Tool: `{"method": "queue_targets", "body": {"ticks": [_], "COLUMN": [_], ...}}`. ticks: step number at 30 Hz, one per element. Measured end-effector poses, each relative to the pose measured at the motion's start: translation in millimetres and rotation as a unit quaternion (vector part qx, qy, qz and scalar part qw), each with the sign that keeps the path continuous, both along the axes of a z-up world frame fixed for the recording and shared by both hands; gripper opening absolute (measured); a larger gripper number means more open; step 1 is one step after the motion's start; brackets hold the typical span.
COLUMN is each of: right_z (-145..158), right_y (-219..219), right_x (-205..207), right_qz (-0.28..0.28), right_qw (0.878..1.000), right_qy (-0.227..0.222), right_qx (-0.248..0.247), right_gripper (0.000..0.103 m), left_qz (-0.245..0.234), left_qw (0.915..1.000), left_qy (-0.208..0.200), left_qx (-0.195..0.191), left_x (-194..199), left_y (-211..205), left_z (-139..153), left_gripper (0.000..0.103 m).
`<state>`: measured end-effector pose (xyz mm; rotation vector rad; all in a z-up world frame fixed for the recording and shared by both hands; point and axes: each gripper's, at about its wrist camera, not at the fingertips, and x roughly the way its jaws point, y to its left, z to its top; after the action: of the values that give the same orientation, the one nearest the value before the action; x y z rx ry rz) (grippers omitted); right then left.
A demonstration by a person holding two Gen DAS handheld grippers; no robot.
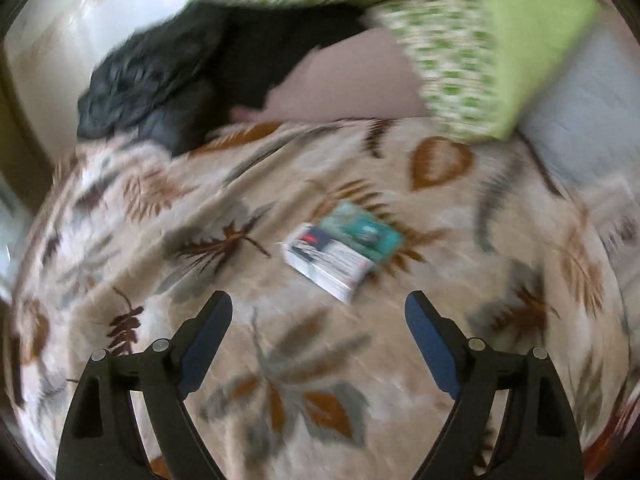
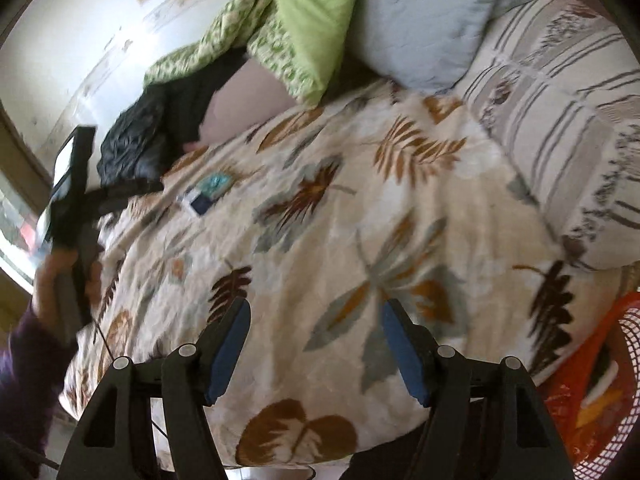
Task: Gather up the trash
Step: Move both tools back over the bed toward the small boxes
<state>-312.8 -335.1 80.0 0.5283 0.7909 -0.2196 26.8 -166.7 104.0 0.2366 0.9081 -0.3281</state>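
Wrapper (image 1: 342,254) lies on blanket (image 1: 360,360); only right wrist shows basket (image 2: 592,400).

One flat teal-and-white printed packet (image 1: 342,250) lies on one cream fleece blanket with brown and grey leaves (image 1: 280,360). One crumpled black garment (image 1: 160,88), one green patterned quilt (image 1: 460,60), one pale grey-blue pillow (image 2: 424,28), one striped beige cushion (image 2: 560,140) and one orange mesh basket (image 2: 600,392) are visible. Two black tools show (image 1: 319,308) (image 2: 316,316).
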Motion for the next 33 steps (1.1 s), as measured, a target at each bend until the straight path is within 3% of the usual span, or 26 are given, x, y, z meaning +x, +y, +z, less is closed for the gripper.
{"method": "queue_targets", "body": {"ticks": [7,11,16,17,18,22,25,26,33], "right_z": [-21.6,-31.1,-37.8,-38.3,-38.0,-34.5,-30.6,-29.7,-22.2], "right_y": [-2.9,-9.1,-12.0,-11.4,-9.9,-2.1,6.2,8.9,32.5], "right_x": [8.3,10.4,16.7,18.6,21.3,35.8,56.3,62.4,147.6], "right_qz": [-0.004,-0.010,-0.010,-0.008,-0.004,0.017,0.041,0.049,0.121], "right_qw": [0.999,0.999,0.998,0.998,0.998,0.998,0.998,0.998,0.992], "right_qy": [0.030,0.045,0.055,0.056,0.056,0.052,0.045,0.042,0.016], "right_qx": [0.016,0.020,0.019,0.019,0.019,0.012,0.016,0.018,0.016], "right_gripper": [0.072,0.072,0.072,0.072,0.072,0.072,0.072,0.072,0.073], "left_qz": [0.053,0.058,0.046,0.045,0.040,0.021,0.010,0.005,-0.031], "left_qw": [0.9948,0.9900,0.9876,0.9856,0.9828,0.9896,0.9902,0.9906,0.9918], "left_qy": [0.078,0.117,0.135,0.145,0.154,0.127,0.123,0.121,0.116], "left_qx": [-0.038,-0.054,-0.066,-0.076,-0.095,-0.065,-0.065,-0.064,-0.042], "left_x": [76.5,93.5,99.1,99.1,95.9,78.4,62.2,57.1,27.2], "left_y": [2.7,-3.2,-14.5,-13.7,-11.2,-4.8,12.9,17.9,42.3], "left_z": [-39.5,-63.7,-83.7,-86.6,-85.8,-68.8,-53.7,-49.1,-42.6], "left_gripper": [0.087,0.087,0.087,0.073,0.070,0.057,0.053,0.046,0.046]}}
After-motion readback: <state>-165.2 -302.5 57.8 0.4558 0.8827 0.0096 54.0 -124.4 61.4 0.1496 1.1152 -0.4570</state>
